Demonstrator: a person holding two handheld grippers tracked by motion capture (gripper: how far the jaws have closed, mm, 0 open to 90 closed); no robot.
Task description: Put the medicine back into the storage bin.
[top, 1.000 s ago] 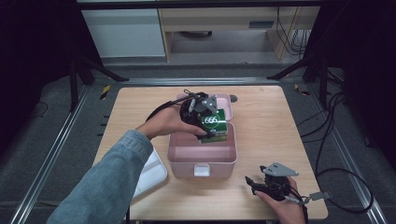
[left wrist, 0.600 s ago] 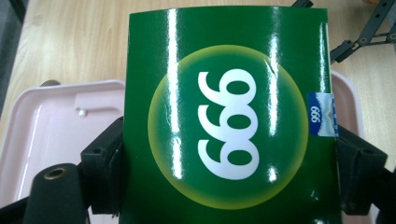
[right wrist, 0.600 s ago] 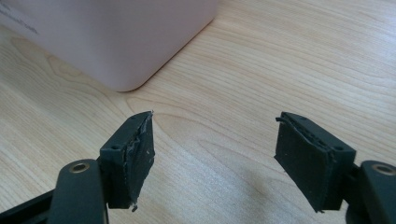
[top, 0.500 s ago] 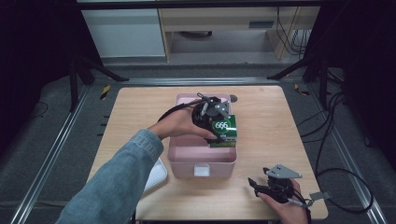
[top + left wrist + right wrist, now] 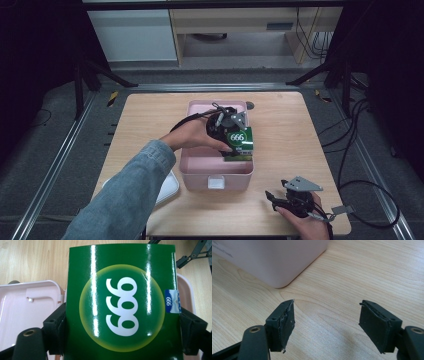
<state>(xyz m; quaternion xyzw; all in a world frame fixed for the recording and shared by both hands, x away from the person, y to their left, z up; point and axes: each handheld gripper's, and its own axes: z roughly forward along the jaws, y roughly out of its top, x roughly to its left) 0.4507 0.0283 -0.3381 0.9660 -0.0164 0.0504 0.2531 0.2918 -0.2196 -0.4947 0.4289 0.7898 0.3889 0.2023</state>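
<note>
- your left gripper (image 5: 235, 142) has its black jaws clamped on the two side edges of a glossy green box (image 5: 239, 144); in the left gripper view that green box (image 5: 122, 307) shows a pale yellow-green disc with white "666" and a small blue-and-white sticker at its right edge, and light streaks run down the shiny card.
- the box hangs over the right part of the pink bin (image 5: 200, 172), a smooth plastic tub with rounded corners and a small white label on its near wall.
- the left gripper view gives you the bin's (image 5: 22, 305) pale inner wall and rounded rim on the left side of the box, plus wood grain beyond it; the box front is flat with straight edges.
- your right gripper (image 5: 276, 199) rests near the table's near right corner, jaws standing wide with nothing between them.
- in the right gripper view the pads (image 5: 284, 322) are matte black rubber with ragged edges, and the bin's (image 5: 274, 262) rounded outer corner sits just ahead on the left, apart from them.
- the table (image 5: 290, 125) is light wood with a fine grain; its right side and far left are bare, so there is open room there.
- a white flat lid (image 5: 167, 187) with rounded corners lies near the bin's left, partly under your denim sleeve (image 5: 125, 200).
</note>
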